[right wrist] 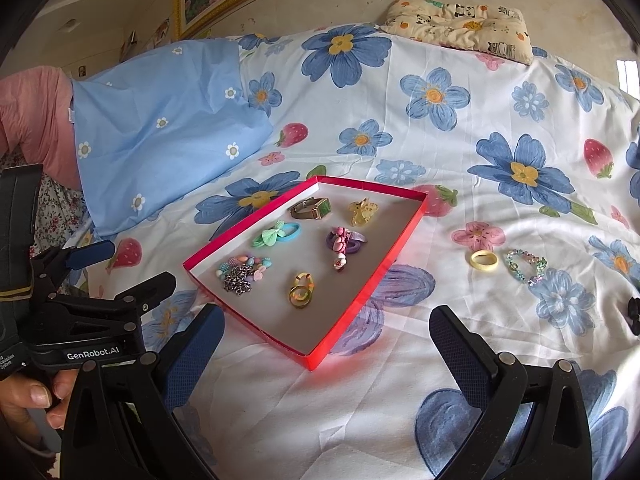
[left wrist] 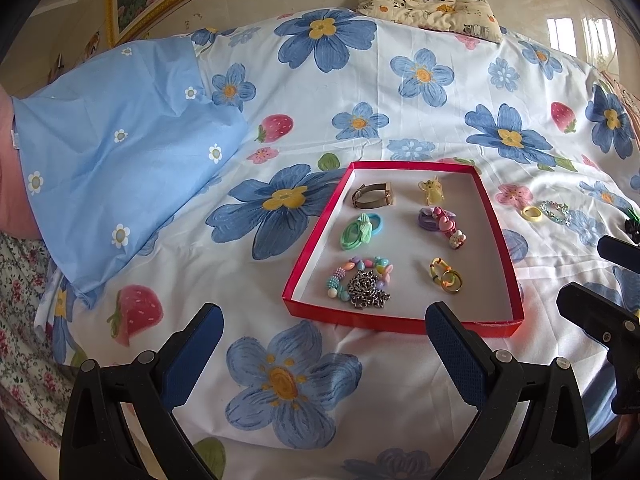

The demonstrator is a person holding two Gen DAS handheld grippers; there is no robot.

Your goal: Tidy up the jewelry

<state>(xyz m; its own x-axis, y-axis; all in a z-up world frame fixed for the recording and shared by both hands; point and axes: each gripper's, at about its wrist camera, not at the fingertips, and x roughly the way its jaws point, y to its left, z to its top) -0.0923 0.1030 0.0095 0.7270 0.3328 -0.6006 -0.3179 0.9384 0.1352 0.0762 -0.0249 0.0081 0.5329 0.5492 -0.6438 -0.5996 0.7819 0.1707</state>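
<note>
Left wrist view: the left gripper (left wrist: 324, 336) hangs low over the flowered bedsheet (left wrist: 400, 80), fingers spread wide with nothing between them, just short of the near wall of the red tray (left wrist: 316, 236). The right gripper (right wrist: 326, 336) is likewise spread and empty, poised over the tray's near corner. Inside the tray — nearest first — lie a silver chain (left wrist: 366, 290) on a pastel bead bracelet (left wrist: 352, 268), beside them two rings (left wrist: 446, 276); then a green and blue hair tie (left wrist: 358, 230) and a purple tie with heart charms (left wrist: 440, 222); farthest, a watch (left wrist: 372, 195) and a yellow clip (left wrist: 432, 192). To the right of the tray, on the sheet, rest a yellow ring (right wrist: 484, 260) and a beaded bracelet (right wrist: 524, 266) — well apart from it. A panda-print pillow (right wrist: 460, 26) sits at the far edge.
</note>
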